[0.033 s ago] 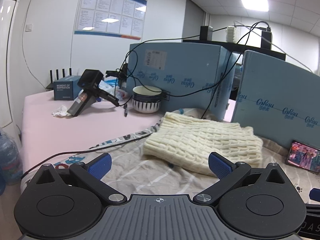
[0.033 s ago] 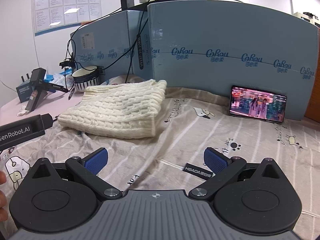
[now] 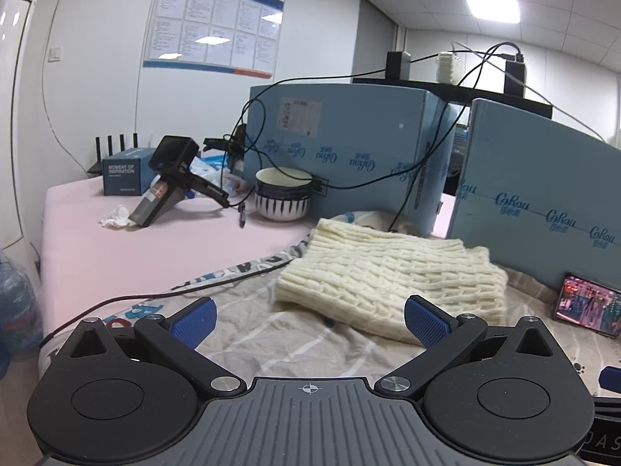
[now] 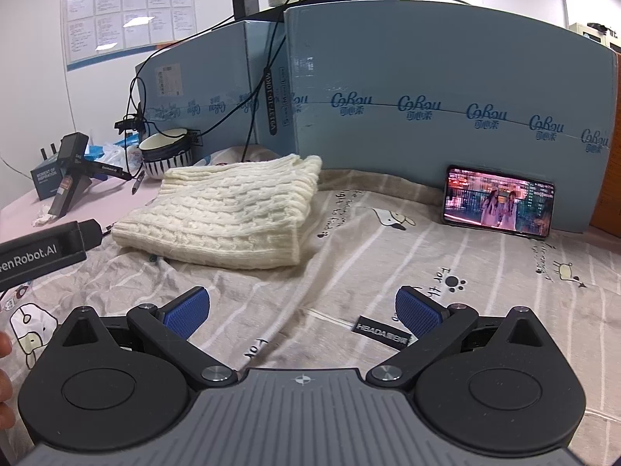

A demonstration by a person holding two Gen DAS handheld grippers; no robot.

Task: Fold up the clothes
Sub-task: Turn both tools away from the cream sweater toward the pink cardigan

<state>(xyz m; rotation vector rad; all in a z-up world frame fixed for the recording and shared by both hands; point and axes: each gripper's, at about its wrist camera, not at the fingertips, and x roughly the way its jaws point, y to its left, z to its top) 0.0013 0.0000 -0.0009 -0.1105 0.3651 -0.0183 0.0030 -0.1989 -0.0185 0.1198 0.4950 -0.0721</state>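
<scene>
Already folded into a thick block, the cream cable-knit sweater [image 3: 392, 275] lay on the striped cartoon-print sheet [image 4: 388, 256], its far edge close to the foot of the blue foam panels [image 4: 427, 108] and its ribbed near edge facing both tools. Neither tool touched it. The left gripper [image 3: 309, 320] hung just short of that near edge with its blue-padded fingers [image 3: 194, 320] spread wide and nothing between them. The right gripper [image 4: 302, 312] was likewise wide open and held nothing, set well to the sweater's right over bare sheet, near a black label [image 4: 383, 332] sewn into the cloth. Between the sweater's right edge and the phone [image 4: 498, 206], which leaned lit against the panel, ran a broad stretch of uncluttered sheet. Leftward the sheet ended at a crumpled border, and beyond it was the pink tabletop [image 3: 163, 248], where a striped bowl [image 3: 283, 194] stood near the panel's corner, a pen [image 3: 241, 215] beside it, with a spare handheld gripper [image 3: 170, 182] propped up and a crumpled tissue [image 3: 115, 216] at its foot. A dark cable [image 3: 155, 295] trailed across the pink surface past the sweater's left corner toward the left tool. In the right wrist view the left tool's black body [image 4: 42, 252] sat close to the sweater's left corner.
</scene>
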